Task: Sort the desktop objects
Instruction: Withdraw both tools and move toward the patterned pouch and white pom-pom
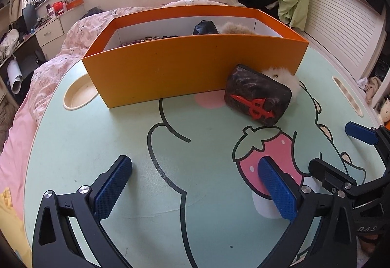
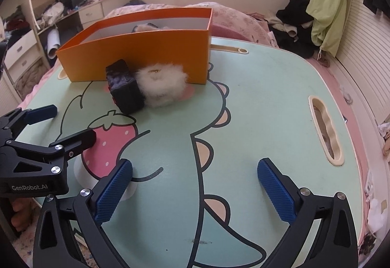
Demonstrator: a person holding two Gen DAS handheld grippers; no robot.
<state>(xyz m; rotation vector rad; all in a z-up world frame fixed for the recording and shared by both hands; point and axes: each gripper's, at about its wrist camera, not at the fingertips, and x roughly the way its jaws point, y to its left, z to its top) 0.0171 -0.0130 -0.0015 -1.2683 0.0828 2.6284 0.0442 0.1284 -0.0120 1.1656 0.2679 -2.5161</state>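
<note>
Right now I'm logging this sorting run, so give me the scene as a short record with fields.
surface: mint-green cartoon-printed lap table
bin: open orange cardboard box, some items already inside
left to sort: dark marbled rectangular case with red emblem, propped against the box front; fluffy cream pompom touching it
also: white round object near the fingers
left gripper: open, empty
right gripper: open, empty

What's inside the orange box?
Over the wall of the orange box peek a dark shiny thing, a tan fluffy thing and something patterned and flat. The front wall hides the box floor and their lower parts.
</note>
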